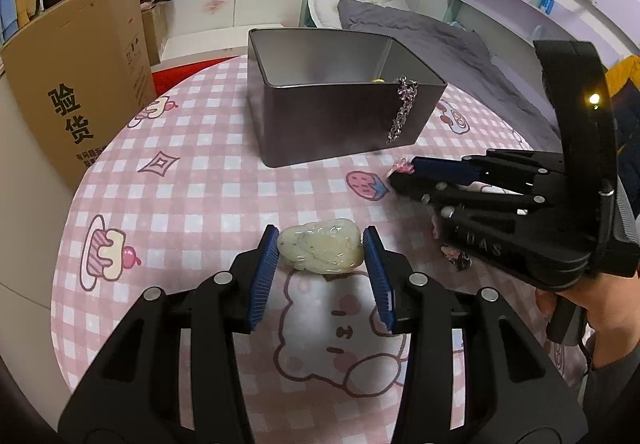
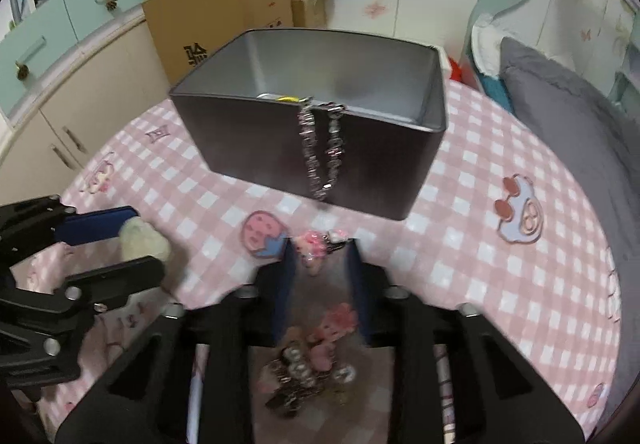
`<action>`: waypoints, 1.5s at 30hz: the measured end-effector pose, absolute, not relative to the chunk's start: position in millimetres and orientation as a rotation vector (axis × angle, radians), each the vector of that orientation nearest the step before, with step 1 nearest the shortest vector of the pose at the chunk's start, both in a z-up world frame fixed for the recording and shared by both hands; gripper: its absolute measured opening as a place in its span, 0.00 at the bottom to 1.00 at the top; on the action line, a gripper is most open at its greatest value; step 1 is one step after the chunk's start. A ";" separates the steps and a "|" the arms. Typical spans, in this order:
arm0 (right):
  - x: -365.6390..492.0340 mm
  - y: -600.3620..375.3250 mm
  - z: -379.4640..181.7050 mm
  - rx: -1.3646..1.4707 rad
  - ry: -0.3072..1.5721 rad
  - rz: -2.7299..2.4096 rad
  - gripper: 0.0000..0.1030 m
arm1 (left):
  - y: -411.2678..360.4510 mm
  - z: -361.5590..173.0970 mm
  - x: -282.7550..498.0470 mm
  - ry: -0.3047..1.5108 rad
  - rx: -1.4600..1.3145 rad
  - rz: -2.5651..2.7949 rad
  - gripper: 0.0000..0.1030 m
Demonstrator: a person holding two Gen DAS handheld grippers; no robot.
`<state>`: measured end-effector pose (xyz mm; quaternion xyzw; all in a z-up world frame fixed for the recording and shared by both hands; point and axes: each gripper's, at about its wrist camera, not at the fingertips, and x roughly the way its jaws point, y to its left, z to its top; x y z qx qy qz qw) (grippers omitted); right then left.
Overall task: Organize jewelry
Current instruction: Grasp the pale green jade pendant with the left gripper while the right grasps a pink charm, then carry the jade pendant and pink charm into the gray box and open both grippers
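Observation:
A dark metal tin stands open on the pink checked cloth, with a silver chain draped over its near rim and a small gold piece inside. My left gripper is open, its blue pads on either side of a pale jade pendant lying on the cloth. My right gripper is open around a pink charm at its fingertips. More pink and silver charms lie blurred between its fingers.
A cardboard box stands left of the round table. A grey-covered bed lies behind the tin. Cabinets with drawers stand at the far left in the right wrist view.

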<state>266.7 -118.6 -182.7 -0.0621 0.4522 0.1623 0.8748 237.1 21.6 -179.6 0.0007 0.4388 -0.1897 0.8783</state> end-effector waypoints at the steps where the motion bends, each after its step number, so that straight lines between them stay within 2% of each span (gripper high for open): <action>1: 267.9 -120.7 -183.2 -0.118 0.946 0.341 0.12 | 21.7 -179.9 237.8 0.915 -0.002 -0.401 0.41; 6: 271.7 -122.3 -182.9 -0.091 0.929 0.352 0.05 | 23.4 -180.4 242.6 0.915 -0.009 -0.405 0.41; 21: 271.1 -121.2 -151.8 0.005 0.836 0.389 0.05 | 26.6 -160.4 250.4 0.873 -0.005 -0.408 0.41; 34: 279.5 -129.1 -111.5 0.019 0.742 0.377 0.05 | 5.0 -109.9 295.3 0.805 -0.014 -0.475 0.42; 40: 287.9 -134.7 -113.7 0.028 0.747 0.374 0.05 | -8.2 -119.2 320.1 0.850 0.006 -0.454 0.42; 43: 289.8 -137.5 -114.4 0.037 0.751 0.373 0.05 | -6.0 -118.9 326.5 0.837 -0.006 -0.438 0.44; 45: 292.0 -138.9 -115.6 0.043 0.755 0.370 0.06 | -5.1 -116.8 329.0 0.831 -0.012 -0.433 0.58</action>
